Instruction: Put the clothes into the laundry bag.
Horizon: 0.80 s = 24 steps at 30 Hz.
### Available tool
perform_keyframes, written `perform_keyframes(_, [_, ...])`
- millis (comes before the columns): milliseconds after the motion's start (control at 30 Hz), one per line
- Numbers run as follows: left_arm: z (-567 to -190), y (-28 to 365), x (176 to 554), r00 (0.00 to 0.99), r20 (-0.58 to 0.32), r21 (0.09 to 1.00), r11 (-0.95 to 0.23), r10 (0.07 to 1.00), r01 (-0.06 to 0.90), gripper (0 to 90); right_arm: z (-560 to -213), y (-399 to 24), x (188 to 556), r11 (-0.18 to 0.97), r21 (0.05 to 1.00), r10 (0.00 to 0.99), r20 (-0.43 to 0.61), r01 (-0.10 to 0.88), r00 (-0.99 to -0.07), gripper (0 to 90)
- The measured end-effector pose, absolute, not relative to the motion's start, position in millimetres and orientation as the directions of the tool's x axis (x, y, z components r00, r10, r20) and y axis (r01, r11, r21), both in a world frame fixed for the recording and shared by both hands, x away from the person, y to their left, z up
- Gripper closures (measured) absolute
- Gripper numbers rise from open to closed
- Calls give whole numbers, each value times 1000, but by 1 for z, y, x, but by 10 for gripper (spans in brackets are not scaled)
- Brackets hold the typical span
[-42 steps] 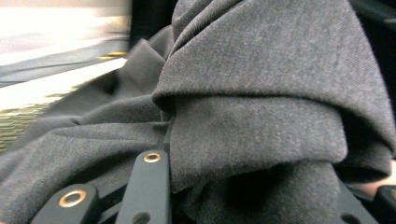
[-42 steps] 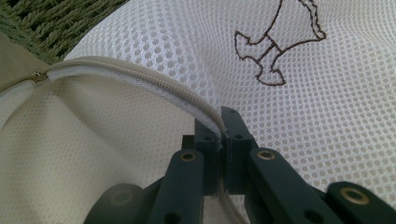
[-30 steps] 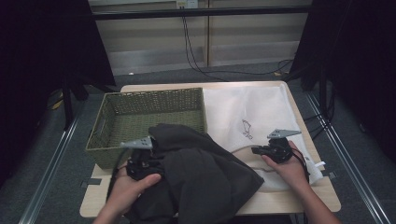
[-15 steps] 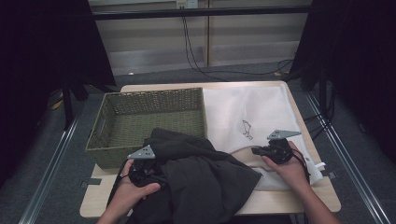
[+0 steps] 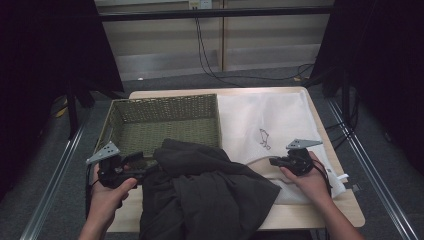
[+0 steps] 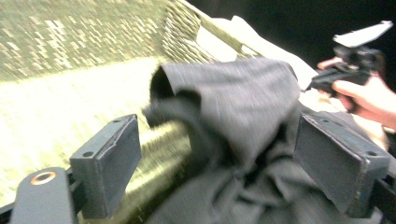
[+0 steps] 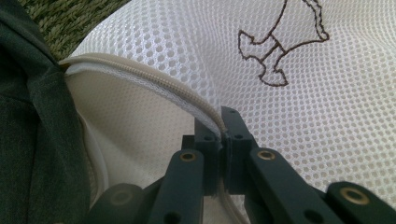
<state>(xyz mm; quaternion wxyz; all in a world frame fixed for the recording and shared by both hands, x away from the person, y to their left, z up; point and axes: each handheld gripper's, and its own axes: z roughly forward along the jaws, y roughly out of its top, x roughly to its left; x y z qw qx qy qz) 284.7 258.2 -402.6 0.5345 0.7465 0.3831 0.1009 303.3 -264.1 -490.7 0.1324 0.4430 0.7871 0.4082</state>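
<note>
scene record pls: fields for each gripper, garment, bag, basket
left gripper: jaws open, just been opening; dark cloth lies between them, pads not pressing it
right gripper: shut on the zipper edge of the mesh bag
dark garment: crumpled heap at the table's near middle, one end at the bag's opening
mesh bag: white, flat on the table's right half, brown embroidered figure on top
wicker basket: green, far left of the table, garment's edge lapping its near rim
</note>
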Motion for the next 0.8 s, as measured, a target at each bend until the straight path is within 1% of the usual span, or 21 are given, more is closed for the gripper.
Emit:
perform_keyframes(33, [-403,258,285,686,-259,875,-135,680,464,160,-491,-264,303,274,760,805,153,589,-572,874])
perform_keyframes(67, [-397,247,288,685,-214,883,-162,697,441,161,-490,-263,304,274,761,805,153,588,-573,874])
perform_keyframes(133, [-392,235,292,699,-187,883,-193,690,427,161,-490,-264,303,273,763,804,153,586,-574,874])
perform_keyframes(167, [-392,235,292,699,-187,883,-193,690,427,160,-490,-264,303,273,763,804,153,586,-574,874])
perform_keyframes(233, [-387,222,301,695,-158,873,-231,701,430,159,-490,-265,303,268,762,804,160,589,-573,874])
perform_keyframes(300, [-388,218,306,690,-159,862,-241,706,445,155,-490,-265,303,264,761,805,165,593,-570,874])
perform_keyframes(367, [-392,214,314,677,-180,849,-235,713,473,150,-490,-265,303,265,761,804,165,592,-571,874])
perform_keyframes(400, [-397,211,322,666,-205,830,-234,717,507,147,-490,-265,303,265,761,804,165,592,-572,873])
perform_keyframes(433, [-397,211,322,666,-205,830,-234,717,507,147,-490,-265,303,265,762,803,165,591,-572,873])
perform_keyframes(467, [-404,207,327,657,-208,809,-249,725,532,148,-491,-266,303,268,763,801,162,588,-576,874])
perform_keyframes(533, [-411,202,329,666,-233,796,-254,708,549,187,-491,-266,303,266,761,803,165,592,-573,874])
perform_keyframes(567, [-413,200,329,674,-235,793,-263,701,550,233,-491,-266,303,267,761,803,164,591,-573,874])
perform_keyframes(600, [-414,198,327,683,-219,796,-277,697,538,294,-491,-266,303,270,761,801,162,590,-576,874])
perform_keyframes(667, [-412,197,324,700,-203,808,-287,684,515,461,-491,-266,303,271,762,802,159,588,-576,874])
perform_keyframes(700, [-410,198,322,711,-209,818,-278,672,503,547,-491,-266,303,271,762,803,158,588,-575,873])
perform_keyframes(733, [-407,200,319,713,-202,828,-272,671,491,661,-491,-265,303,271,762,803,158,588,-575,873])
perform_keyframes(767, [-407,200,319,713,-202,828,-272,671,491,757,-491,-265,303,272,762,803,157,588,-575,874])
perform_keyframes(800, [-401,201,313,723,-228,836,-250,652,489,842,-491,-265,303,272,763,802,157,587,-577,874])
